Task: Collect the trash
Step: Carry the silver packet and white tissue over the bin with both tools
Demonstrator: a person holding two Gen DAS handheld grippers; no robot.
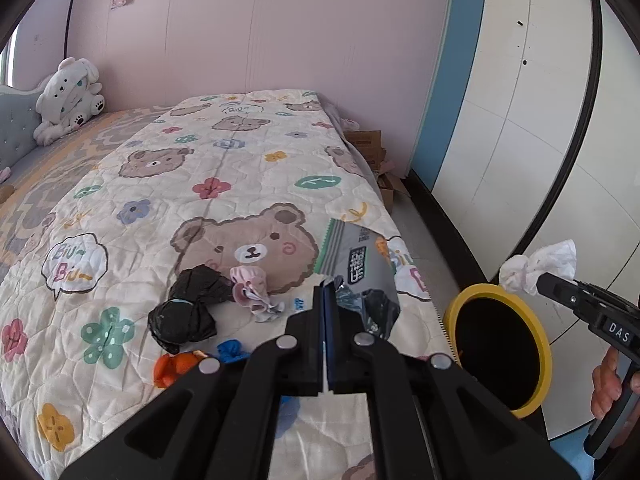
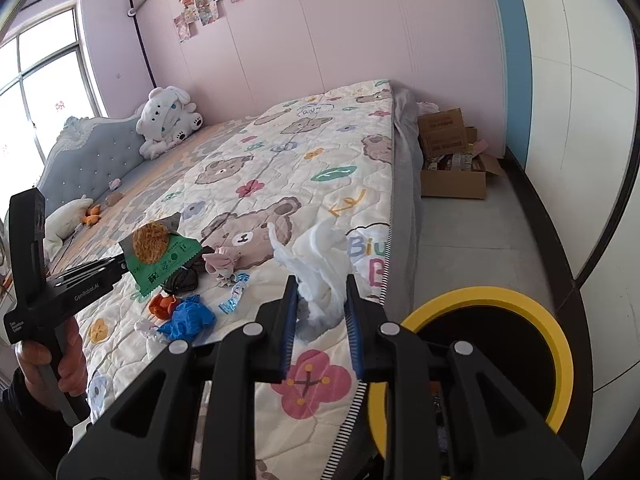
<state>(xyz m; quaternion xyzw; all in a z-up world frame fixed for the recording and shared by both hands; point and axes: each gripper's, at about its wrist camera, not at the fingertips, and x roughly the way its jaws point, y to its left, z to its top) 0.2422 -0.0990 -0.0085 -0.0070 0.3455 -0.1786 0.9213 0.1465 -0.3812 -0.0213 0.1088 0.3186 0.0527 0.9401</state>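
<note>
Right claw (image 2: pixel 321 300) grips tissue (image 2: pixel 320 256); left claw (image 1: pixel 327 300) pinches wrapper (image 1: pixel 352 256).

Cream quilt (image 1: pixel 224 184) printed with brown bears, pink, blue, teal and yellow flowers, green leaves. At lower centre of the left wrist view, black crumpled bag (image 1: pixel 188 308), pale pink wad (image 1: pixel 250 284), blue scrap (image 1: pixel 230 350) and orange scrap (image 1: pixel 172 366). Silver-grey wrapper (image 1: pixel 352 256) edged in green. White tissue (image 2: pixel 320 264) at centre of the right wrist view. Yellow-rimmed bin (image 2: pixel 516 300) with black inside, lower right. Pink wall (image 1: pixel 300 40); white plush toy (image 1: pixel 70 96), upper left.
</note>
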